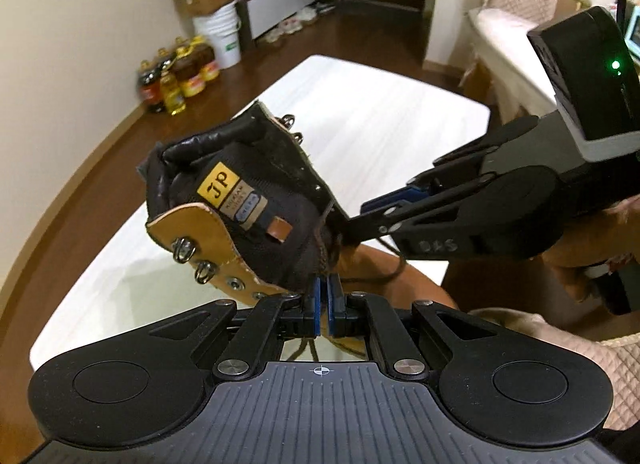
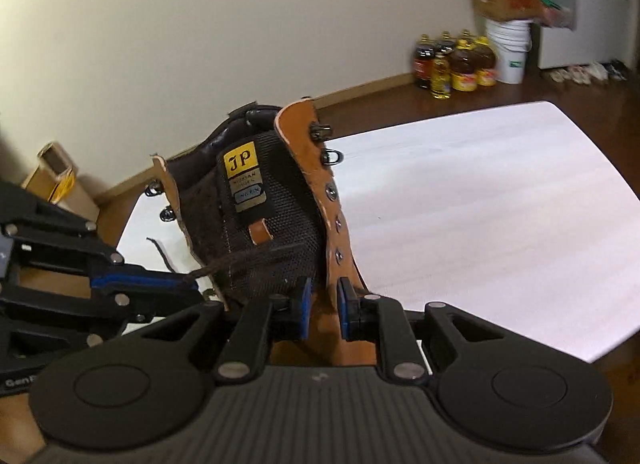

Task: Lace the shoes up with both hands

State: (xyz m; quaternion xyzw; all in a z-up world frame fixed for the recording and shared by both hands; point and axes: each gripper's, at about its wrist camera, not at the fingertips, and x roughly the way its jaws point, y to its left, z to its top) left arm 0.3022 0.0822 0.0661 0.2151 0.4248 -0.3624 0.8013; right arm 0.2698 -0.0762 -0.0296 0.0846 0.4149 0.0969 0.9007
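Boot (image 2: pixel 276 200) of tan leather with a dark mesh tongue stands at the near-left part of the white tabletop (image 2: pixel 480 204), its opening and yellow tongue label turned toward both cameras. In the right wrist view the right gripper (image 2: pixel 322 306) has its blue-padded jaws apart, and the boot's right eyelet flap (image 2: pixel 332 200) runs down into the gap between them; whether the pads touch the leather cannot be told. The left gripper (image 2: pixel 188 284) reaches in from the left of that view with its jaws together on a dark brown lace (image 2: pixel 240 260), which stretches from the fingertips across the lower tongue. A loose end of lace (image 2: pixel 160 254) lies on the tabletop just left of the boot. In the left wrist view the left gripper (image 1: pixel 323 306) shows its blue pads nearly closed with lace hanging below them, and the right gripper (image 1: pixel 348 230) comes in from the right to the boot's flap edge. Oil bottles (image 2: pixel 456 64) and a white bucket (image 2: pixel 510 50) stand on the floor by the far wall.
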